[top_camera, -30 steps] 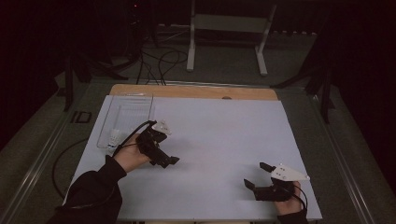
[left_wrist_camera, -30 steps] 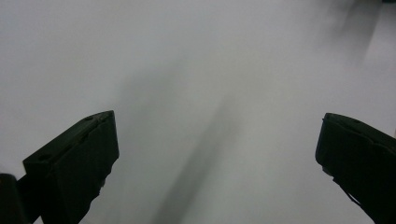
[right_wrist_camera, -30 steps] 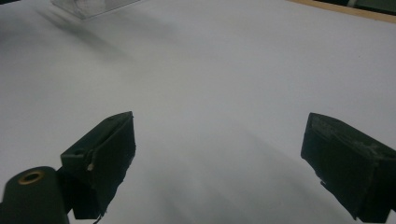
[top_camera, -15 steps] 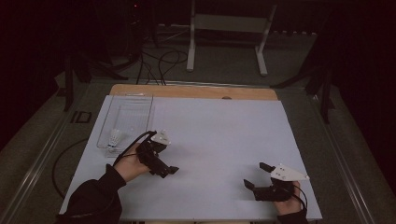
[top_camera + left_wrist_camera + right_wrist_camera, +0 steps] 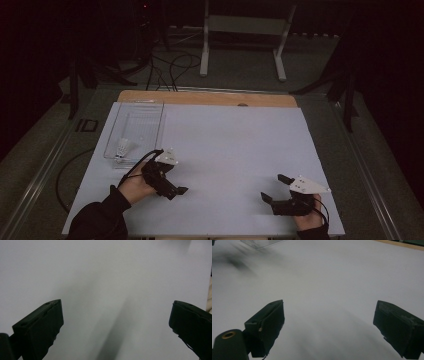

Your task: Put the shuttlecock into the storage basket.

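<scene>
Setting: dim room, white table [image 5: 235, 150].
Left gripper [image 5: 172, 186]: jaws apart, empty, near left.
Right gripper [image 5: 272, 190]: jaws apart, empty, near right.
Shuttlecock [image 5: 123, 148]: inside clear tray [image 5: 150, 107], far left.
Risk: light tray could skid if nudged.

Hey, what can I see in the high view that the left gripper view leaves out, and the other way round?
The high view alone takes in the clear tray with a small white object inside, the right hand-held gripper near the table's front edge, and the stand on the floor beyond. The left gripper view alone gives a close look between its two black jaws, which stand wide apart with nothing between them. Both share the white table surface and the left hand-held gripper.
</scene>
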